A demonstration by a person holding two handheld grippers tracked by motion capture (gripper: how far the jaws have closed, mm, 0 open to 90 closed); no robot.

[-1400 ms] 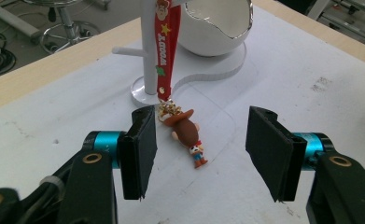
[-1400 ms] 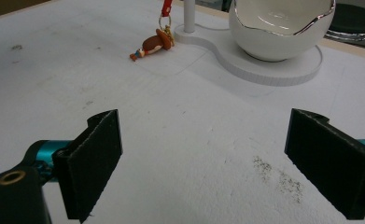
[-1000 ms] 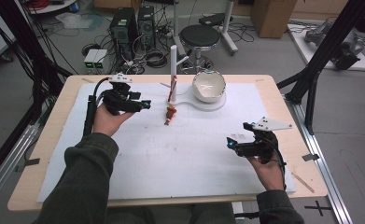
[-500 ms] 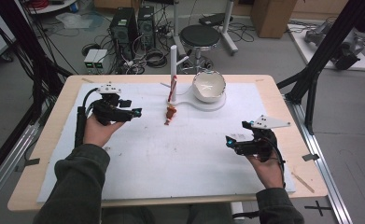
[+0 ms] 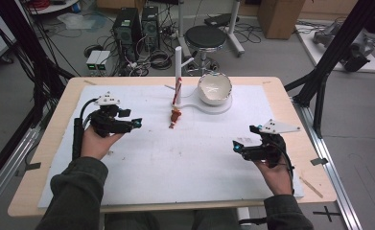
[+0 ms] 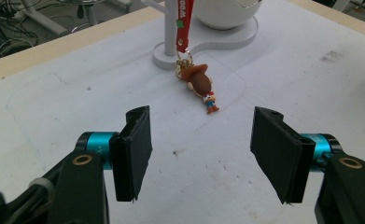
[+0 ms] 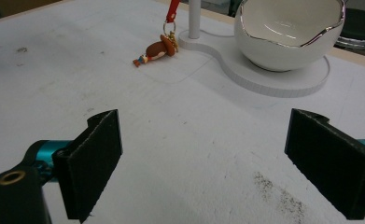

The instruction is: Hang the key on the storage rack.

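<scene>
The left gripper (image 6: 199,154), a black two-jaw tool with teal collars, is held low over the table with its flat pads spread wide and nothing between them. It points toward a small brown-hatted cartoon figure keyring (image 6: 200,86), which lies on its side a little way ahead. The keyring's metal loop joins a red printed strap (image 6: 185,23) that hangs from a white upright post (image 5: 178,72). The strap likely keeps the figure tethered, so it rests at the foot of the post rather than loose on the table.

The right gripper (image 7: 217,163), the same kind of tool, is also wide open and empty. It is held by a hand (image 5: 276,175) near the table's right front, well apart from the keyring. From its camera the figure lies far ahead to the left.

Beside the post sits a glossy white bowl with a wavy silver rim (image 7: 290,32). Post and bowl share one flat white figure-eight base (image 7: 283,77), apparently a stand for keys and small items.

The table (image 5: 51,143) is pale wood covered by a white, slightly smudged sheet (image 5: 199,158). Beyond it is a grey workshop floor with tangled cables, black computer towers (image 5: 137,24), a black round stool (image 5: 204,36) and black metal frame legs.
</scene>
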